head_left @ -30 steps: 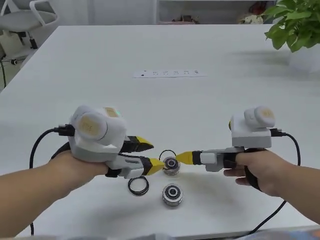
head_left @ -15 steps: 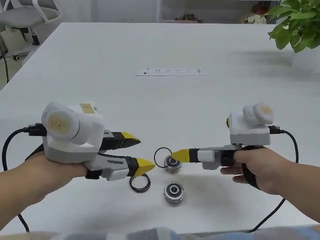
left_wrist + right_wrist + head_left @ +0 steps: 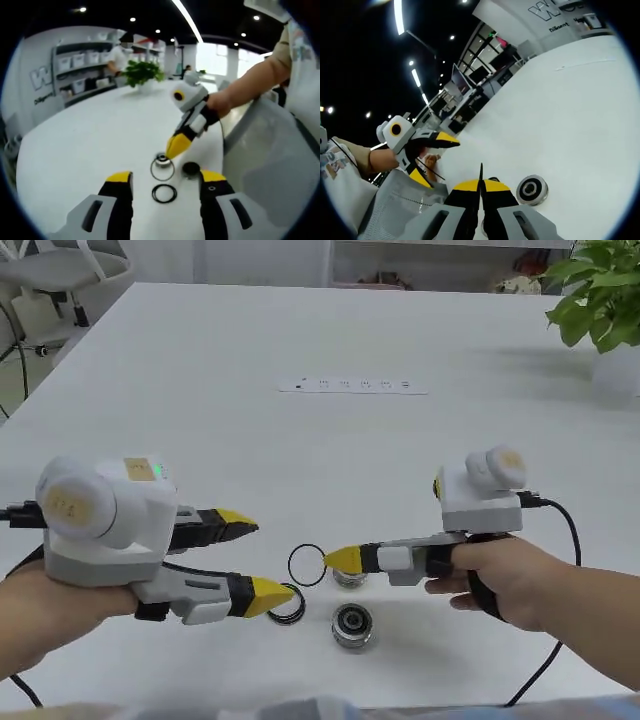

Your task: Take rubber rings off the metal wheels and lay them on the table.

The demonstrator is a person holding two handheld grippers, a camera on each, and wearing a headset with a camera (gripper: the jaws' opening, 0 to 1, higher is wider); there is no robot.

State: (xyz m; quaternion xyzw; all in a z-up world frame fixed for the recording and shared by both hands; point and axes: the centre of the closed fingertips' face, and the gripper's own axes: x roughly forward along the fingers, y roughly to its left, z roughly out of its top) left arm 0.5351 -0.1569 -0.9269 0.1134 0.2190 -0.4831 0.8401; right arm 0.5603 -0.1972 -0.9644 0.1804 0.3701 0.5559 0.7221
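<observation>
Over the counter (image 3: 350, 460), a rubber ring (image 3: 306, 565) is pinched by the closed right hand-held gripper (image 3: 335, 558), easily dropped if loosened; left hand-held gripper (image 3: 262, 558) is spread, empty.

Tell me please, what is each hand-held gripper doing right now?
Left hand-held gripper: open, empty.
Right hand-held gripper: shut on a rubber ring.

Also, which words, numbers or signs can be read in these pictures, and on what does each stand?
"W": large letters on the wall, the rest unreadable.
Small line below it: blurred.
Strip on the table: marks too small to read.
</observation>
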